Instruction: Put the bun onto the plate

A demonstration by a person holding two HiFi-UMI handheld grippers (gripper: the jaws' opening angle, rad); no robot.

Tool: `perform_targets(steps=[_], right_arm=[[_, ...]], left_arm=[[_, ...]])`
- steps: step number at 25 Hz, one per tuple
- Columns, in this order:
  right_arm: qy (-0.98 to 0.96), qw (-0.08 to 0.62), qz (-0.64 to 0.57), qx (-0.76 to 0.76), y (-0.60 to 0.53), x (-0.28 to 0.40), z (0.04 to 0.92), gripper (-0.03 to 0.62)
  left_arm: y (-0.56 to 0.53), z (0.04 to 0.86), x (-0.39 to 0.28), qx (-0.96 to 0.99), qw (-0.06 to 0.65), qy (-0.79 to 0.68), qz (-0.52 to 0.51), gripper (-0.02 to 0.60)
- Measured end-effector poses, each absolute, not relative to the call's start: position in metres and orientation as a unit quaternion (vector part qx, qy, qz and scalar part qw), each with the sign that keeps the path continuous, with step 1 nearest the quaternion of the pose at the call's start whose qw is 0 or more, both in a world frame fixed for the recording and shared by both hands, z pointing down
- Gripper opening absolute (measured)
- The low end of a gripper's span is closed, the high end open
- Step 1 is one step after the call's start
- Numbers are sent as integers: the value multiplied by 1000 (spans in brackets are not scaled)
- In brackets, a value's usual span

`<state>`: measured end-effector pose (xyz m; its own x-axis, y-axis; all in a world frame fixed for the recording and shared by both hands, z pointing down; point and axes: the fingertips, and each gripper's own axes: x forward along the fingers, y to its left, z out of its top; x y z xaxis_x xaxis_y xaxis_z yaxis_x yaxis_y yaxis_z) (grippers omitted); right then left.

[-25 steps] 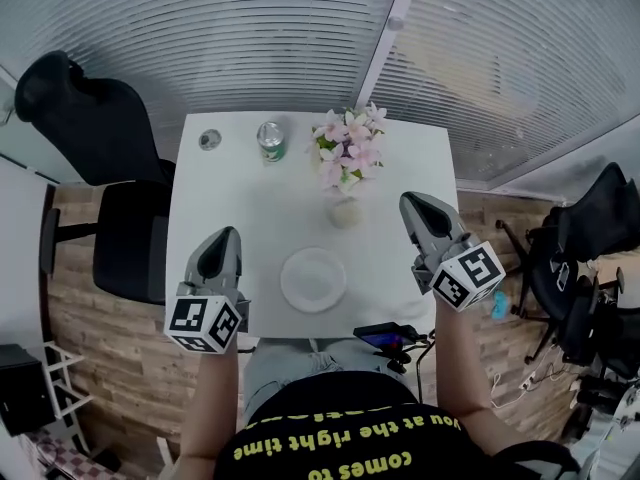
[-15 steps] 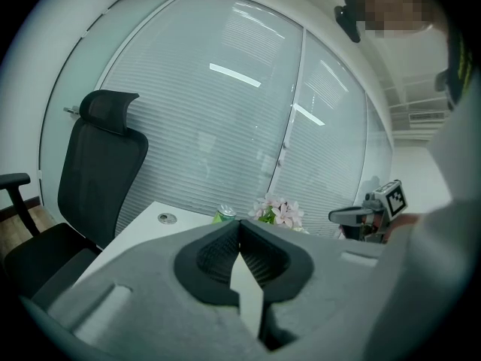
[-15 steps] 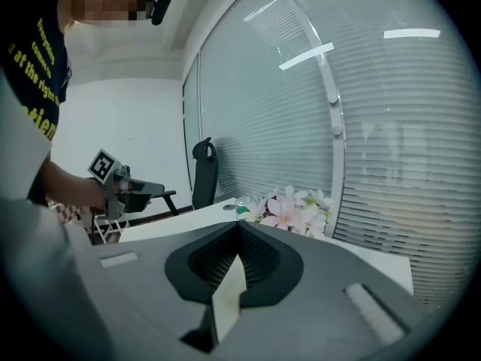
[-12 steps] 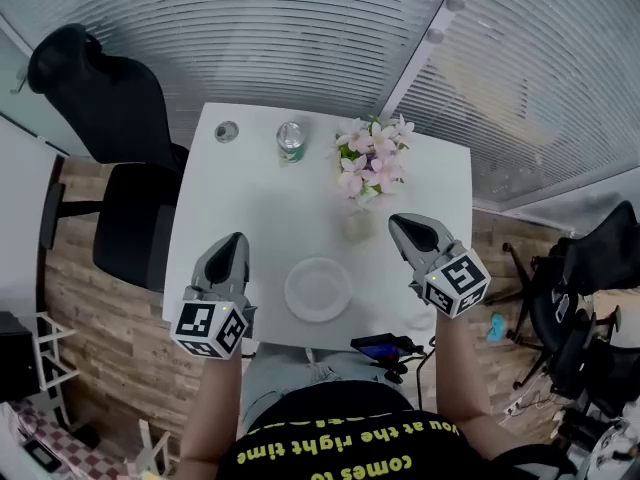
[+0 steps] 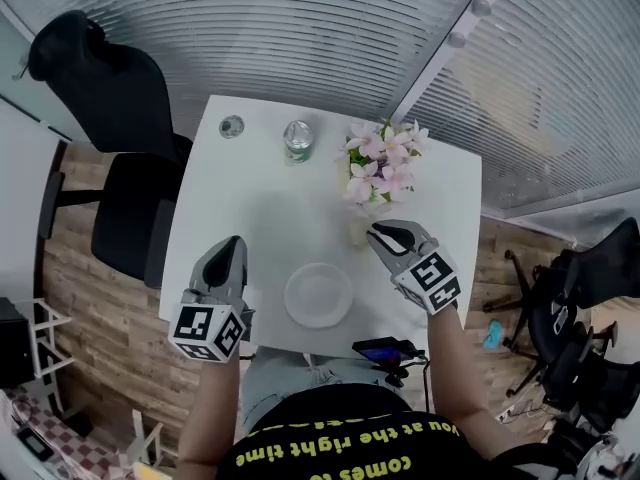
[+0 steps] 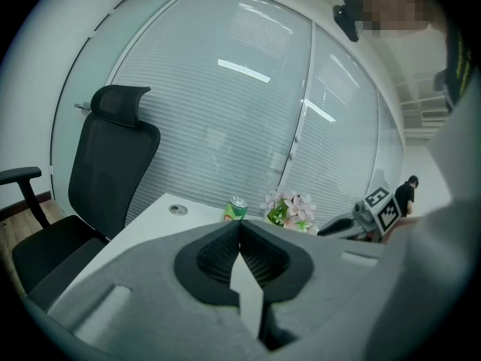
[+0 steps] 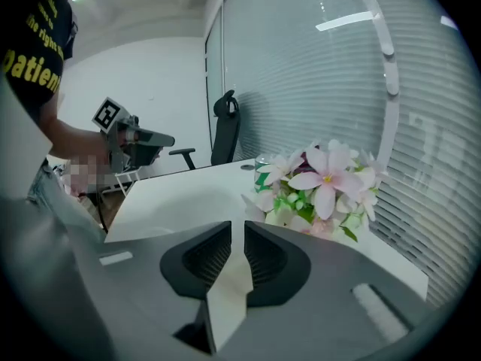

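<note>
The person is standing at the near edge of the white table [image 5: 250, 198], holding a gripper in each hand out over it. The left gripper [image 5: 233, 242] is hovering over the near left part of the table, just left of the white plate [image 5: 318, 295], and its jaws are pressing together with nothing between them. The right gripper [image 5: 375, 232] is pointing down and in toward the middle of the table. Its jaws have just been opening and are now standing a narrow slit apart, with nothing between them. Right at its tips a pale, rounded lump is sitting at the foot of the pink flowers [image 5: 383, 163]. As far as I can make out that is the bun [image 5: 358, 230], though from here I cannot tell it surely from the base of the flowers. It is resting on the table beyond the plate and a little to its right, near it but apart from it. Whether the tips are touching it I cannot tell. A green can [image 5: 297, 140] is standing farther back beside the flowers, and a small round thing [image 5: 231, 126] is lying near the far left corner. A black office chair [image 5: 110, 118] is waiting on the left side of the table, and a dark phone [image 5: 380, 349] is lying off the near edge by the person.
</note>
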<state>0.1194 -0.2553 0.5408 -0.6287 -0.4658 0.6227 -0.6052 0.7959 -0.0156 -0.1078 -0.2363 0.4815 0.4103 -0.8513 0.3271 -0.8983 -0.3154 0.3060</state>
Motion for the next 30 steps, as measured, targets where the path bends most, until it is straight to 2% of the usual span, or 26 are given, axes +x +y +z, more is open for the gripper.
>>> perform_targets(steps=[16, 24, 30], right_arm=[[-829, 545, -1, 125, -245, 112, 629, 297], [-778, 625, -56, 39, -237, 120, 658, 359], [-764, 644, -49, -5, -238, 122, 665, 368]], left_arm=[[-245, 498, -115, 797, 239, -552, 55, 2], [-244, 500, -120, 790, 242, -560, 54, 1], [-240, 502, -120, 787, 245, -563, 52, 0]])
